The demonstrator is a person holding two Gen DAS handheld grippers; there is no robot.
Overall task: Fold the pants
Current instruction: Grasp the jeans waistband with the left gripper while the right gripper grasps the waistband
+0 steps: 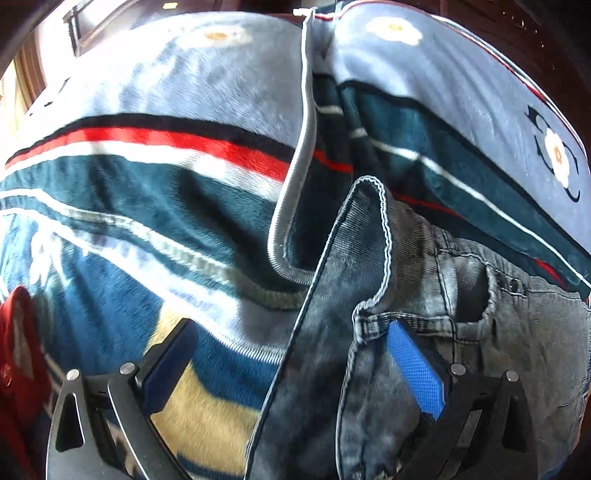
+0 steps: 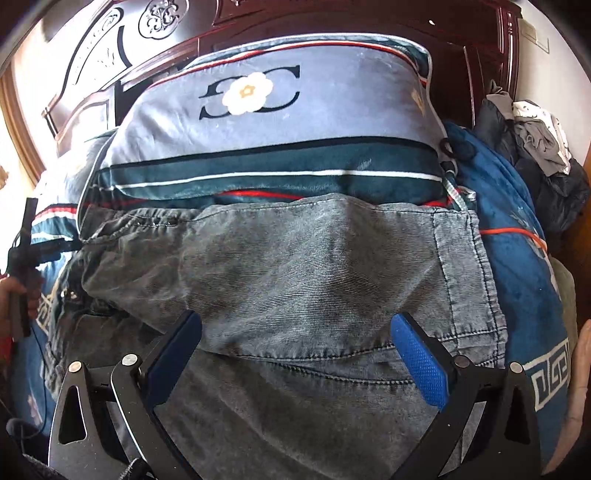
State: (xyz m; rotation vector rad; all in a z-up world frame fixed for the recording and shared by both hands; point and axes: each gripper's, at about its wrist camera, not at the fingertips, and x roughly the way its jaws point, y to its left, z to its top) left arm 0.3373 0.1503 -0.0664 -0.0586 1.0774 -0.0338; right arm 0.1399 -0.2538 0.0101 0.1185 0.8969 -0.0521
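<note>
Grey denim pants [image 2: 295, 266] lie folded on a bed, with the leg hems at the right and the waist at the left. My right gripper [image 2: 295, 339] is open, its blue pads [image 2: 417, 362] wide apart just above the pants. In the left wrist view, the pants' waistband and pocket [image 1: 424, 295] rise in a raised fold between the fingers. My left gripper [image 1: 291, 354] is open, with its right pad [image 1: 413, 365] against the denim and its left pad over the blanket. The left gripper also shows at the left edge of the right wrist view [image 2: 22, 251].
Two blue-grey pillows with flower prints [image 2: 258, 110] lie behind the pants against a dark wooden headboard [image 2: 332, 22]. A blue patterned blanket [image 2: 517, 277] covers the bed. A pile of clothes [image 2: 535, 147] sits at the far right. A red item [image 1: 18, 350] is at the left.
</note>
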